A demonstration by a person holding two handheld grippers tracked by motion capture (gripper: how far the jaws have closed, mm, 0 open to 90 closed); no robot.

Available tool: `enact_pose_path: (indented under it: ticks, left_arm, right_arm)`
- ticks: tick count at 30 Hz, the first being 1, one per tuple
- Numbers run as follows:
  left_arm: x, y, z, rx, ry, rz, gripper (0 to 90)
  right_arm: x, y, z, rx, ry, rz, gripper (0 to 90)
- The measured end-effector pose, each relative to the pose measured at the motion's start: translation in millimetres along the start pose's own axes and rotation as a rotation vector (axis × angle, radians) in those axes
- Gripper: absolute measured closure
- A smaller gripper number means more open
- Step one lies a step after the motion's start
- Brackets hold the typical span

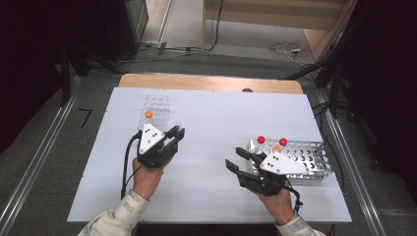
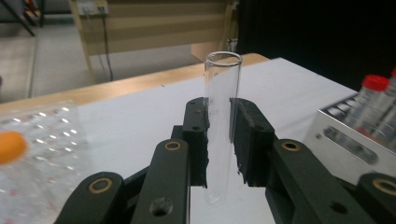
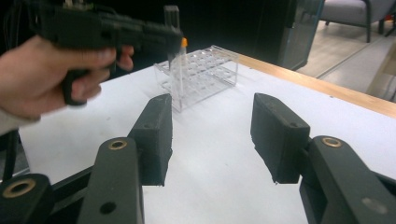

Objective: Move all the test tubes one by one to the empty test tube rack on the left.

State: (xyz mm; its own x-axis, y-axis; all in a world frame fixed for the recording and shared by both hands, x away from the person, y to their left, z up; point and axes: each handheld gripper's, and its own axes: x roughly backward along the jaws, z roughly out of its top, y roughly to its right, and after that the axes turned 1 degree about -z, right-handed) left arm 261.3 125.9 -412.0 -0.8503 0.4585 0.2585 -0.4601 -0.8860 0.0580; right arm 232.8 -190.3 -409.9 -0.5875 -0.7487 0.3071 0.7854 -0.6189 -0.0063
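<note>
My left gripper [image 1: 176, 132] [image 2: 219, 112] is shut on an uncapped clear glass tube [image 2: 223, 74], held upright just above the white table [image 1: 206, 113]. Behind and to its left stands a clear plastic rack [image 1: 157, 107] [image 2: 42, 154] with one orange-capped tube [image 1: 148, 114] [image 2: 9, 147] in it. My right gripper [image 1: 237, 160] [image 3: 212, 135] is open with nothing between its jaws, beside the left end of a metal rack [image 1: 300, 156] [image 2: 345, 140]. In the right gripper view the left hand [image 3: 42, 70] holds its tube [image 3: 177, 74] in front of the clear rack [image 3: 201, 70].
The metal rack holds two red-capped tubes [image 1: 261, 139] [image 1: 283, 141] and an orange-capped one [image 1: 276, 148]. The table's wooden far edge [image 1: 211, 82] runs along the back. Cables [image 1: 290, 49] lie on the floor beyond it.
</note>
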Motion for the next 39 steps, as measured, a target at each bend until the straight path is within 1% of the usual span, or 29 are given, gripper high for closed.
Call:
enact_pose_path:
  ticks: [1,3,5,8,9,12,20,25,30,32,35,37,39]
  left_arm:
    - [-0.2,-3.4,2.6,-0.002,0.008,0.018,76.0]
    - [-1.5,-11.0,7.2,0.009,0.008,0.041,76.1]
    - [-3.7,-18.3,10.5,0.008,0.018,0.075,76.0]
    - [-7.7,-30.1,12.8,0.023,0.016,0.109,76.0]
    - [-9.1,-33.5,12.8,0.021,0.013,0.124,76.0]
    - [-13.0,-42.8,11.3,0.037,0.006,0.148,76.0]
    - [-22.9,-58.4,4.7,0.034,-0.001,0.231,76.0]
    - [-30.2,-63.5,1.9,0.042,0.001,0.243,76.0]
    - [-39.4,-66.2,-3.0,0.034,-0.016,0.262,75.9]
    - [-41.1,-67.3,-4.4,0.028,-0.021,0.269,75.9]
    - [-41.8,-67.6,-6.1,0.027,-0.013,0.278,75.9]
    - [-43.0,-68.4,-8.1,0.026,-0.021,0.281,75.9]
    - [-43.7,-69.9,-10.7,0.033,-0.022,0.287,75.9]
  right_arm:
    - [3.3,1.1,-1.2,0.002,0.001,-0.007,46.6]
    - [10.4,3.0,-3.4,0.000,0.002,-0.014,46.6]
    - [16.8,4.4,-5.6,0.002,0.003,-0.023,46.6]
    - [24.5,7.2,-8.5,0.000,0.006,-0.037,46.6]
    - [26.3,8.3,-9.2,-0.001,0.007,-0.041,46.6]
    - [29.7,11.4,-10.8,-0.008,0.010,-0.050,46.7]
    - [30.9,12.5,-11.6,-0.013,0.013,-0.055,46.9]
    - [30.1,12.9,-13.0,-0.012,0.010,-0.057,47.2]
    - [30.9,13.4,-13.3,-0.018,0.011,-0.059,47.3]
    - [31.4,13.9,-13.6,-0.017,0.010,-0.057,47.4]
    - [31.3,14.2,-14.3,-0.018,0.012,-0.057,47.5]
    - [31.0,14.1,-14.5,-0.018,0.011,-0.056,47.5]
    - [30.9,14.1,-14.4,-0.017,0.011,-0.056,47.5]
